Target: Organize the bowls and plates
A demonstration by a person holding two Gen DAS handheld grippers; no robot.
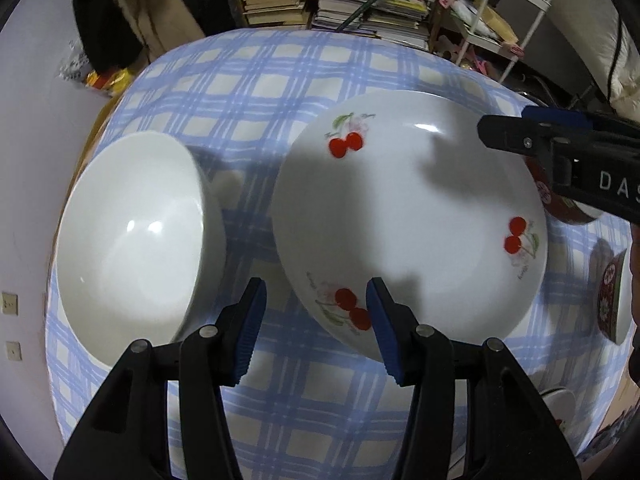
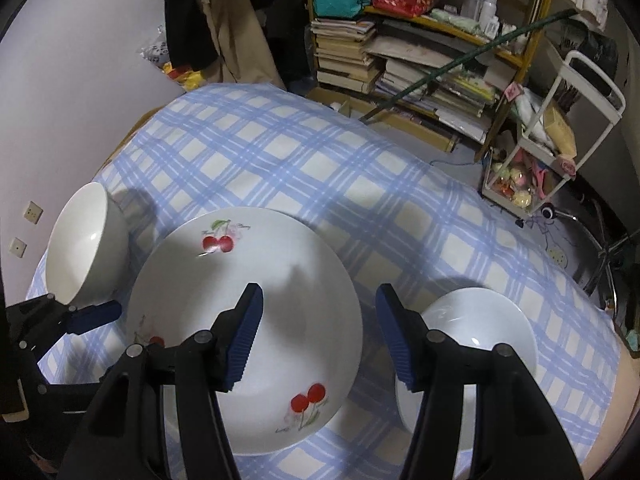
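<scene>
A white plate with red cherries (image 1: 408,216) (image 2: 248,300) lies on the blue checked tablecloth (image 1: 240,92) (image 2: 280,152). Left of it stands a deep white bowl (image 1: 132,232) (image 2: 84,248). My left gripper (image 1: 316,332) (image 2: 100,314) is open over the plate's near left rim, which shows between the pads. At the plate's opposite side my right gripper (image 2: 320,340) (image 1: 504,132) is open too, with the plate's right edge and cloth between its fingers. A small white dish (image 2: 480,340) sits to the right of it.
Two red patterned bowls (image 1: 560,208) (image 1: 612,292) stand past the plate's right side. A wall runs along the table's left. Behind the table are a shelf of stacked books (image 2: 400,64) and a white cart (image 2: 552,152).
</scene>
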